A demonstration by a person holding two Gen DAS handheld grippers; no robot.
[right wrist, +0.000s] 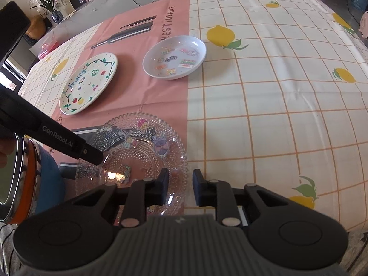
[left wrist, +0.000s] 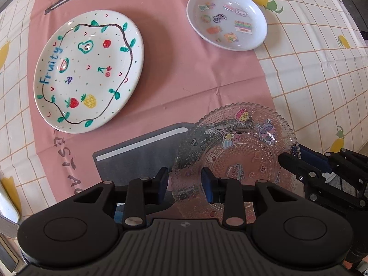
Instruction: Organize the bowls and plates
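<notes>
A clear glass plate with stickers (left wrist: 239, 151) (right wrist: 135, 151) lies on the pink mat near the table's front edge. My left gripper (left wrist: 185, 181) is open, its fingers straddling the plate's left rim. My right gripper (right wrist: 180, 184) is open, its fingers straddling the plate's right rim; it also shows in the left wrist view (left wrist: 292, 158). A white "Fruity" plate (left wrist: 89, 71) (right wrist: 88, 82) lies farther left. A white sticker bowl (left wrist: 226, 19) (right wrist: 174, 56) lies at the back.
A pink placemat (left wrist: 174, 69) lies over a white checked lemon tablecloth (right wrist: 276, 92). An orange-rimmed metal object (right wrist: 16, 179) stands at the left edge of the right wrist view. Furniture and a plant stand beyond the table's far edge.
</notes>
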